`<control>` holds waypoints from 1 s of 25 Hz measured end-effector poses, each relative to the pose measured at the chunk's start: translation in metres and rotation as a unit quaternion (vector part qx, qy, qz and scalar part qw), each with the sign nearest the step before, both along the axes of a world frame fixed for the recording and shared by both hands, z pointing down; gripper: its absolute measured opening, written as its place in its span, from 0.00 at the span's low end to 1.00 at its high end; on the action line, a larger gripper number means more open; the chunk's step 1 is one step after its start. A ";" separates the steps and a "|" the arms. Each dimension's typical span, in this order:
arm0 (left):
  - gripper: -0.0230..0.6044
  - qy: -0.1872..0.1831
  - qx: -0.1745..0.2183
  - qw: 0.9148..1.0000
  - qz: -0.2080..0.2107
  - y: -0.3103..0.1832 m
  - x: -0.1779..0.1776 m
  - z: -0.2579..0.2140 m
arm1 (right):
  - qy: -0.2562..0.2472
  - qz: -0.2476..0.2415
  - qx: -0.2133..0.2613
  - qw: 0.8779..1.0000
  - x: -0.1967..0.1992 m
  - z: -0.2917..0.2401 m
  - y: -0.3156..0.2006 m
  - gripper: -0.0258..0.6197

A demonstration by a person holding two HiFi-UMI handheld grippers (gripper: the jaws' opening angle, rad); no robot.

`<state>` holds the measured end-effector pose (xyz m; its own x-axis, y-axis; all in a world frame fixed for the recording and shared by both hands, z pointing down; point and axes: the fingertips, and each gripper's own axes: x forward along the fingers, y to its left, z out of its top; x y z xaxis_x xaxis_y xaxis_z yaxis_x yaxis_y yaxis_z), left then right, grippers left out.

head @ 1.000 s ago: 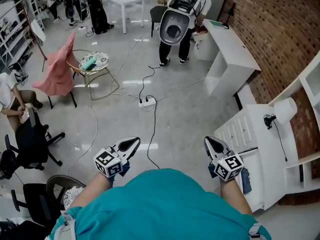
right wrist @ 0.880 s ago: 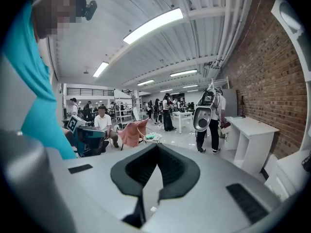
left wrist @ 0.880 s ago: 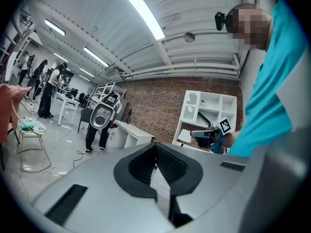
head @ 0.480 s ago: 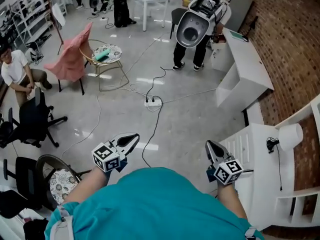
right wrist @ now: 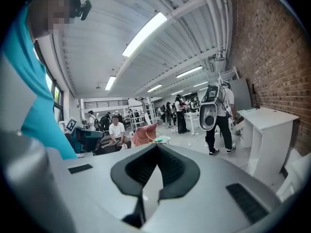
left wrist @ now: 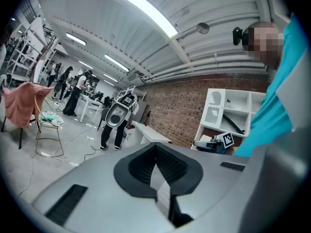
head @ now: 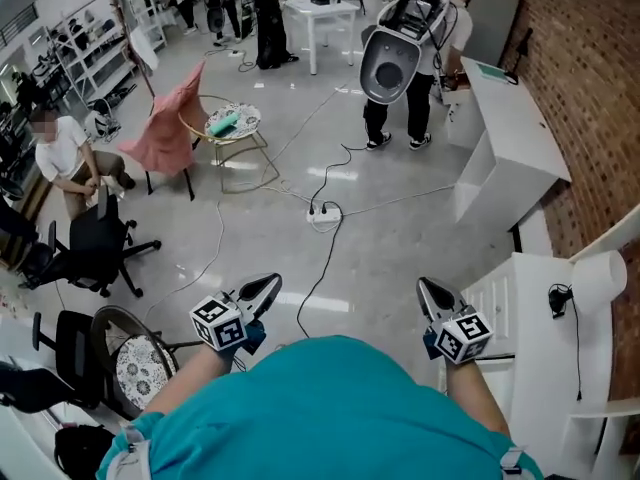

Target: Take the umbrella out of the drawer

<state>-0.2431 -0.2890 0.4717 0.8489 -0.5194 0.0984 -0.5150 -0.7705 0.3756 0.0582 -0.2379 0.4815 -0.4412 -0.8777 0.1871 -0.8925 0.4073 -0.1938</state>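
No umbrella shows in any view. A white drawer cabinet (head: pixel 500 293) stands at my right, its drawer fronts closed. My left gripper (head: pixel 266 287) is held level in front of my teal shirt, over bare floor, jaws shut and empty; its own view (left wrist: pixel 156 148) shows the pads together. My right gripper (head: pixel 431 291) floats just left of the cabinet's front without touching it, also shut on nothing (right wrist: pixel 156 150). In the left gripper view a white shelf unit (left wrist: pixel 228 108) stands by the brick wall.
A person with a grey backpack machine (head: pixel 392 60) stands by a white desk (head: pixel 510 133). A power strip with cables (head: pixel 325 213) lies on the floor. A chair draped in pink cloth (head: pixel 170 133), a seated person (head: pixel 68 153) and office chairs (head: pixel 95 253) fill the left.
The head view has swung left: the white cabinet slid toward the right edge and the pink-draped chair moved toward the middle. Both grippers stay shut in front of my torso.
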 end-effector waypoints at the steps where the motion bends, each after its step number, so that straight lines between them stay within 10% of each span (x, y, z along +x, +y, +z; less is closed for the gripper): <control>1: 0.06 -0.006 0.005 1.000 0.003 -0.004 -0.002 0.000 | -0.002 0.004 0.002 1.000 -0.002 0.000 -0.004 0.07; 17: 0.06 -0.037 0.042 0.985 0.163 -0.042 0.086 -0.012 | -0.008 0.109 0.001 0.994 0.018 0.011 0.029 0.07; 25: 0.06 -0.057 0.041 0.944 0.322 -0.002 0.214 0.002 | -0.019 0.205 -0.025 0.978 0.073 0.036 0.105 0.08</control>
